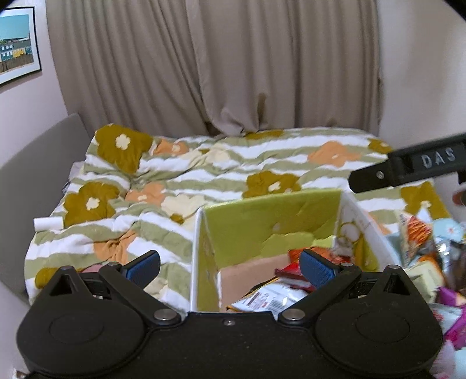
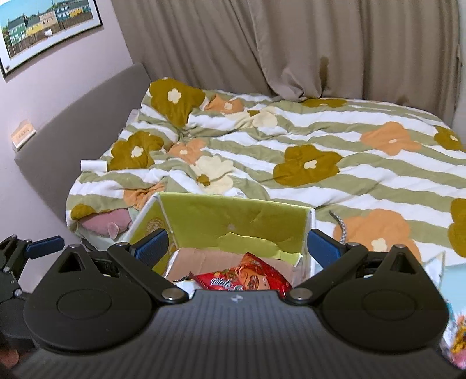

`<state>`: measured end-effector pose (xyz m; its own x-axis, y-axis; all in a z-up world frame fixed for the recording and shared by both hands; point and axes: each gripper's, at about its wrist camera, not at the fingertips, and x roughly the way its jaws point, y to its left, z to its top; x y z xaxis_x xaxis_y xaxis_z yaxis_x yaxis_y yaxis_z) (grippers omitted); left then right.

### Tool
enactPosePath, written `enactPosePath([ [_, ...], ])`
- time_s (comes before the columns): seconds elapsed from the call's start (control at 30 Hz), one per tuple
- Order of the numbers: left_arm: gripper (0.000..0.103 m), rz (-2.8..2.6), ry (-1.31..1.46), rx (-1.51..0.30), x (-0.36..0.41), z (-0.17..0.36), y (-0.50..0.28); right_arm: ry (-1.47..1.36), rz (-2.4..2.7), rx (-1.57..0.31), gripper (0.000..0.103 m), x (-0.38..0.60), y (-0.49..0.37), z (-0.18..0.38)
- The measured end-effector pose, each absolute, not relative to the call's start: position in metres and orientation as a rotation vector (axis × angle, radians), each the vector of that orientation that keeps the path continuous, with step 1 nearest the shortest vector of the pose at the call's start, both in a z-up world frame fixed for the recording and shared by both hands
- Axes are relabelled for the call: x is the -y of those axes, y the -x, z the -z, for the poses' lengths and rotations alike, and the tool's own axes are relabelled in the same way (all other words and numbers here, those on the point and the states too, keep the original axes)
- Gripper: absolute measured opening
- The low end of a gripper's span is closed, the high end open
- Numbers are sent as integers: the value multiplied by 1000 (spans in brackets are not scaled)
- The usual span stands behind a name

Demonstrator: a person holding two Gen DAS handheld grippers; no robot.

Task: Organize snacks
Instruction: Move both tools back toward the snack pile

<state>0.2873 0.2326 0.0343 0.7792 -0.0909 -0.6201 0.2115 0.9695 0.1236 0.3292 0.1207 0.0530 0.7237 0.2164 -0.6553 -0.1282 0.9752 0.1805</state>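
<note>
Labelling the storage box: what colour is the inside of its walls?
Lime green on the cardboard snack box's inner walls, with a bare brown floor; clearest in the right wrist view.

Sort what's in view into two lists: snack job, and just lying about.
Job:
- green-lined cardboard box
- red foil snack packet inside it
- white snack packet inside it
- loose pile of snack packets beside the box

Lying about:
- floral striped quilt
- small white roll
- pink plush toy
- framed houses picture

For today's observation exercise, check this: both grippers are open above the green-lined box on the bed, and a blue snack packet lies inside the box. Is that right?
Not quite. The packet in the box is red, not blue, as the right wrist view shows. The rest holds: the left gripper and right gripper are both open over the box on the bed.
</note>
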Motion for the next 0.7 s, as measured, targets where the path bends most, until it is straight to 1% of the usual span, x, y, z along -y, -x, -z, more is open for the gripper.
enactPosePath([
  [0.17,103,228,-182,-620,-225,-54,-269,-111,-115,-659,103,-112,-279,-77],
  [0.37,103,290,-168,-596,-203,-64,-241,-72,9,-595,103,-82,-216,-96],
  [0.53,103,331,-169,-609,-171,-61,-209,-90,76,-572,103,-40,-163,-97],
  [0.7,103,343,-157,-639,-134,-52,-174,-133,127,-579,103,13,-114,-83],
])
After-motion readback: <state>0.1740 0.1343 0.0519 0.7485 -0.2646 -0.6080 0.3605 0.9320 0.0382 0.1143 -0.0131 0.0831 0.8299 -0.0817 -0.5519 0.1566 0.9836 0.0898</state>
